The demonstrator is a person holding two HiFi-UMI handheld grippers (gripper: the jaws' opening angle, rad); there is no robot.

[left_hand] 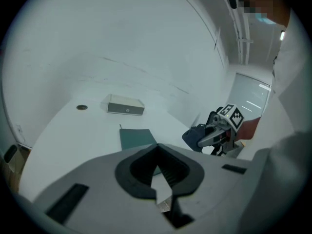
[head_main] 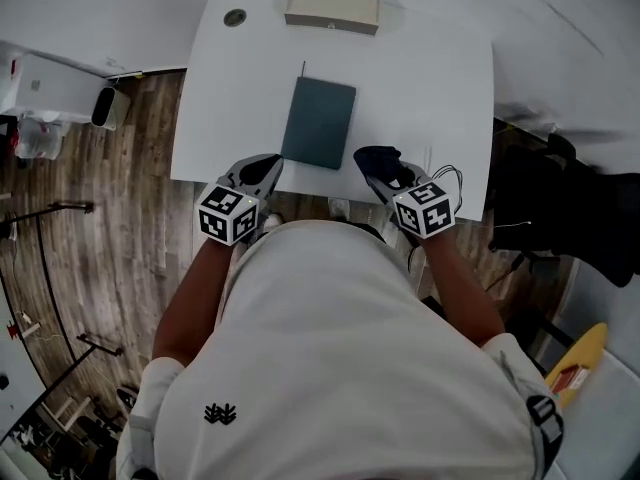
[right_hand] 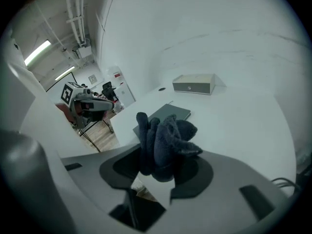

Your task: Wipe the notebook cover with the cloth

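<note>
Teal notebook (head_main: pixel 318 123) lies closed mid-frame in the head view on the white table (head_main: pixel 430 88), left gripper (head_main: pixel 262 171) at its lower left, right gripper (head_main: pixel 388 176) at its lower right. The left gripper view shows those jaws drawn together, empty, below the notebook. The right gripper view shows its jaws clenched on the bunched dark cloth (right_hand: pixel 163 143), centre frame, notebook behind.
</note>
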